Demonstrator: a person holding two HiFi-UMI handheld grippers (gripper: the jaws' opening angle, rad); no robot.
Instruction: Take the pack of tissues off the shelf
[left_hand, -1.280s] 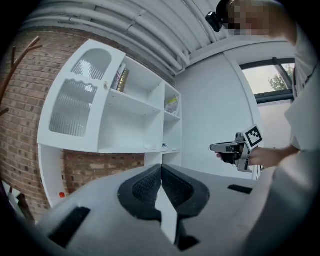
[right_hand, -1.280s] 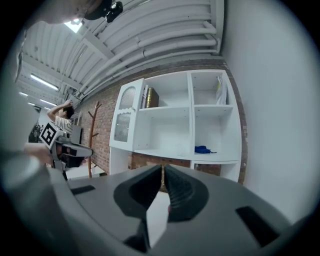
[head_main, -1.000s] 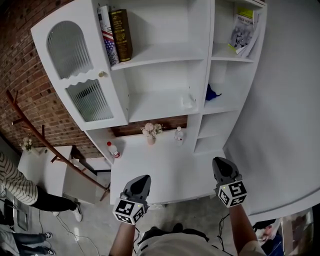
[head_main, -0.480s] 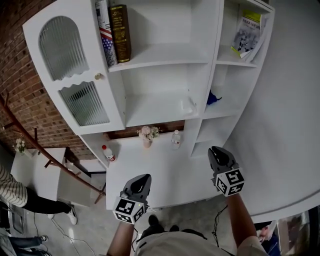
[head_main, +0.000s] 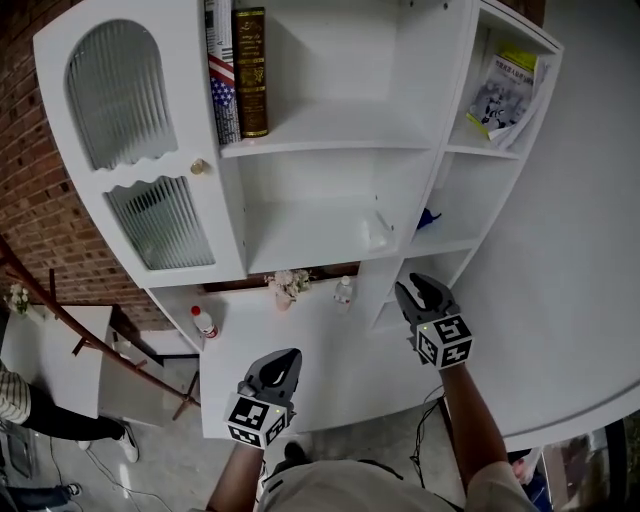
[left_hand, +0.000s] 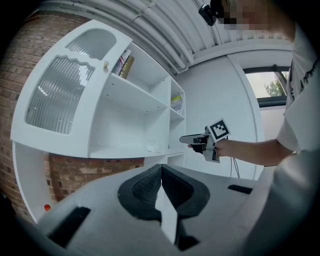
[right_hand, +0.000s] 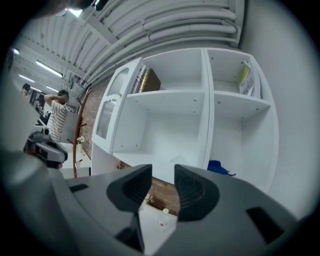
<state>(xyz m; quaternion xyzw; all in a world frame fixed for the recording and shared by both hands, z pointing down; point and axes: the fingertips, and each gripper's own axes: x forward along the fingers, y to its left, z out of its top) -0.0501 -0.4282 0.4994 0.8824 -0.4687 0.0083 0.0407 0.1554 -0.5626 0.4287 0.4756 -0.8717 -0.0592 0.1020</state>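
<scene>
Head view: white shelf unit (head_main: 330, 130). pack of tissues (head_main: 377, 232) lies on the middle shelf of the wide bay, right end, close to the divider, nothing touching it. Shelf above holds two books (head_main: 240, 70), upright at the left end. Narrow right bay: booklet (head_main: 505, 90) leaning in the upper compartment, blue item (head_main: 428, 217) in the one below. Counter (head_main: 330, 370) under the shelves carries a small flower pot (head_main: 287, 287), a clear bottle (head_main: 343, 291) and, further left, a red-capped bottle (head_main: 203, 321). right gripper (head_main: 418, 295) is held out in front of the narrow bay, apart from the pack. left gripper (head_main: 275, 372) sits lower, over the counter's front edge

Left gripper view: jaws pressed together, nothing between them. Pack is visible on its shelf; right gripper is out level at the right

Right gripper view: jaws released, have just been opening, gap empty. Pack shows just above the gap, on the shelf, well beyond the pads. Blue item sits in its compartment to the right
</scene>
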